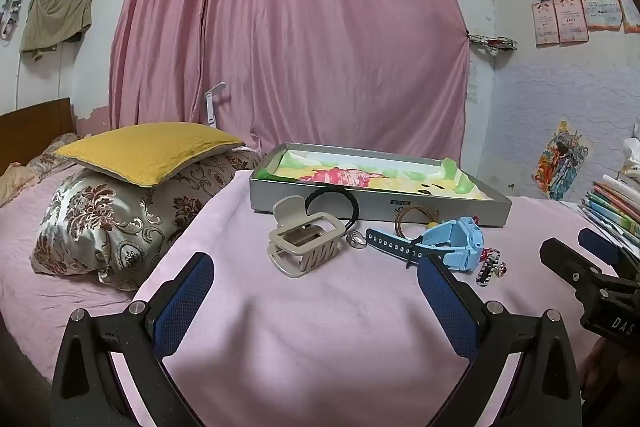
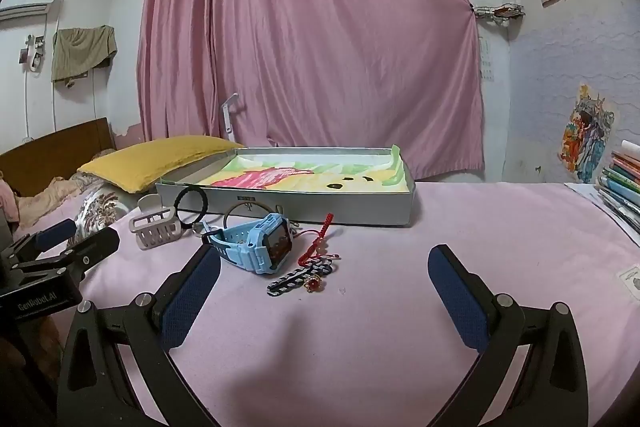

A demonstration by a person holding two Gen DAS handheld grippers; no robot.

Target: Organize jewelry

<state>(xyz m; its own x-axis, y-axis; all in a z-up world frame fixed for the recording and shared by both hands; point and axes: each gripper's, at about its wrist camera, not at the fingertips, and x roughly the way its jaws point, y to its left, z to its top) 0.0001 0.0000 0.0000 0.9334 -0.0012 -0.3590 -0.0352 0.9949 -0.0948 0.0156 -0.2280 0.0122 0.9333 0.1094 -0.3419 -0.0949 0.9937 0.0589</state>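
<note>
A shallow silver tray lined with colourful paper stands on a pink cloth. In front of it lie a beige hair claw, a black hair tie, a silver ring, a brown bangle, a blue watch, a red cord bracelet, a striped braided bracelet and a red-stone ring. My left gripper and right gripper hover open and empty short of the items.
A yellow cushion on a patterned pillow lies on the bed to the left. Stacked books sit at the right. A pink curtain hangs behind. The other gripper shows at each view's side edge.
</note>
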